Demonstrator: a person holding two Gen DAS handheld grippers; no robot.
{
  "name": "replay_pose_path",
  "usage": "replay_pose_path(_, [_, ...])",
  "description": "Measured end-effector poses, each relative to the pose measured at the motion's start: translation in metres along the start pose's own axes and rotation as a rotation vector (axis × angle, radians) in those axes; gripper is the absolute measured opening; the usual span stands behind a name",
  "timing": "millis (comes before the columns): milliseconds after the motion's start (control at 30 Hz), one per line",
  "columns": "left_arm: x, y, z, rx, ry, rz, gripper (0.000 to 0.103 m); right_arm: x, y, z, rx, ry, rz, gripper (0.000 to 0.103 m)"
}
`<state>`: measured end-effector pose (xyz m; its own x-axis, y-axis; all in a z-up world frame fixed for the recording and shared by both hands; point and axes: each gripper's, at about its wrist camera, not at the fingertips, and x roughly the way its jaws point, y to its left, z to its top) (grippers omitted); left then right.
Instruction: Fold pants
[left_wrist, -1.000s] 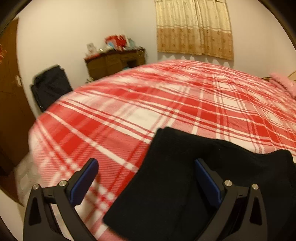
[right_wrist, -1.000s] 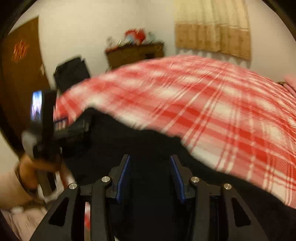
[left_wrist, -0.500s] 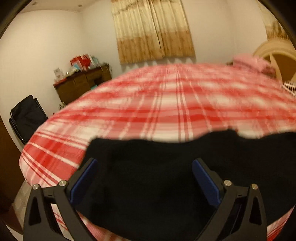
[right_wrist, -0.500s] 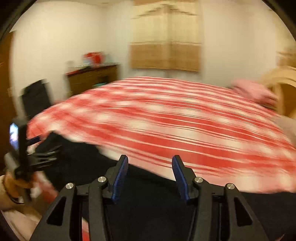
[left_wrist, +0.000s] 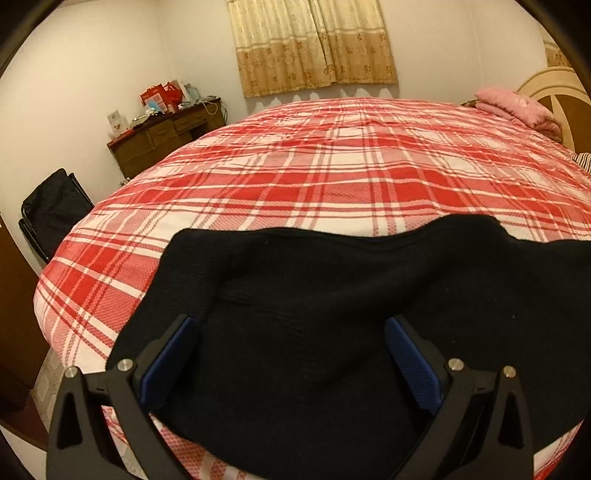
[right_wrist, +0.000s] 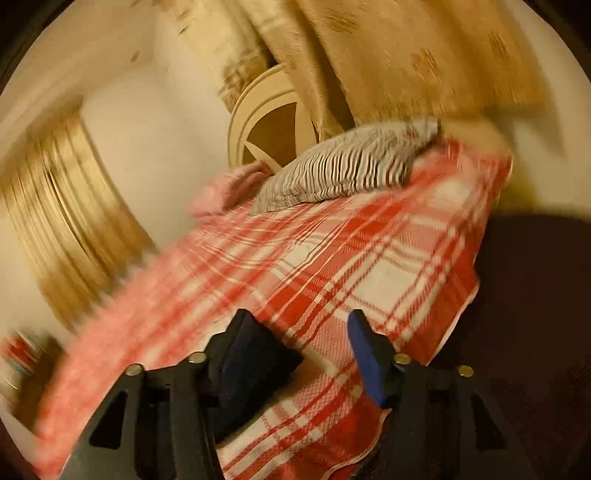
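Black pants (left_wrist: 314, 295) lie spread along the near edge of the red plaid bed (left_wrist: 332, 166). My left gripper (left_wrist: 288, 350) hovers just over them, its blue pads wide apart and the cloth lying flat under and between them, not pinched. In the right wrist view the picture is blurred and rolled. My right gripper (right_wrist: 299, 332) is over bare plaid bedcover (right_wrist: 332, 266) near a bed corner, its jaws opening with nothing pressed between them. A dark shape (right_wrist: 258, 365) sits by its left finger; I cannot tell whether it is cloth or the pad.
A striped pillow (right_wrist: 351, 166) and a pink blanket (left_wrist: 517, 107) lie by the round headboard (right_wrist: 273, 122). A brown dresser (left_wrist: 166, 140) with clutter and a black chair (left_wrist: 55, 210) stand at the left wall. Curtains (left_wrist: 314, 44) hang behind. Dark floor (right_wrist: 535, 314) lies beyond the bed corner.
My right gripper swept off the black pants toward the pillow end, rolled over and widened its jaws. The left gripper turned to face across the bed, staying open over the pants.
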<state>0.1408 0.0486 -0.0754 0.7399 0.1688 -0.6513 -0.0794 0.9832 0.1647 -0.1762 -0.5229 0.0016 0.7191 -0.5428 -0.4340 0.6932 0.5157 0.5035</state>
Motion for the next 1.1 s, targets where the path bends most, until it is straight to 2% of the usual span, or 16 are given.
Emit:
replay_pose_path(133, [-0.002, 0.0, 0.001, -0.005, 0.019, 0.005, 0.103, 0.016, -0.006, -0.011, 0.014, 0.081, 0.054, 0.061])
replay_pose_path(200, [-0.004, 0.001, 0.001, -0.004, 0.022, 0.007, 0.103, 0.017, 0.002, -0.018, 0.01, 0.078, 0.122, 0.061])
replay_pose_path(300, [-0.004, 0.001, 0.001, 0.0, 0.022, 0.015, 0.103, 0.034, 0.018, -0.025, 0.004, 0.146, 0.221, 0.061])
replay_pose_path(333, [-0.004, 0.001, 0.001, -0.002, 0.023, 0.013, 0.103, 0.041, 0.027, -0.028, -0.028, 0.168, 0.203, 0.061])
replay_pose_path(433, [-0.003, 0.003, -0.001, -0.01, 0.028, 0.005, 0.103, 0.052, 0.043, -0.027, -0.086, 0.143, 0.101, 0.06])
replay_pose_path(467, [-0.002, 0.004, -0.002, -0.013, 0.028, 0.0, 0.103, 0.055, 0.046, -0.027, -0.088, 0.144, 0.089, 0.048])
replay_pose_path(533, [-0.002, 0.005, -0.002, -0.016, 0.029, -0.008, 0.103, 0.068, 0.051, -0.023, -0.097, 0.2, 0.101, 0.009])
replay_pose_path(633, [-0.001, 0.01, -0.002, -0.032, 0.03, -0.016, 0.103, 0.049, 0.084, -0.016, -0.207, 0.12, 0.125, 0.009])
replay_pose_path(700, [-0.001, 0.011, -0.002, -0.044, 0.035, -0.026, 0.103, 0.026, 0.122, -0.016, -0.358, 0.066, 0.184, 0.009])
replay_pose_path(767, [-0.001, 0.01, -0.002, -0.046, 0.035, -0.027, 0.103, 0.0, 0.176, -0.034, -0.592, 0.038, 0.26, 0.009])
replay_pose_path(800, [-0.001, 0.01, -0.002, -0.044, 0.033, -0.026, 0.103, -0.011, 0.205, -0.053, -0.735, 0.041, 0.293, 0.009])
replay_pose_path(867, [-0.002, 0.009, -0.003, -0.042, 0.029, -0.028, 0.103, -0.019, 0.237, -0.086, -0.889, 0.069, 0.338, 0.009])
replay_pose_path(933, [-0.001, 0.011, -0.004, -0.05, 0.027, -0.033, 0.103, -0.018, 0.257, -0.132, -0.978, 0.135, 0.394, 0.009])
replay_pose_path(1100, [-0.002, 0.012, -0.004, -0.045, 0.023, -0.041, 0.103, 0.008, 0.273, -0.23, -1.099, 0.28, 0.456, 0.01])
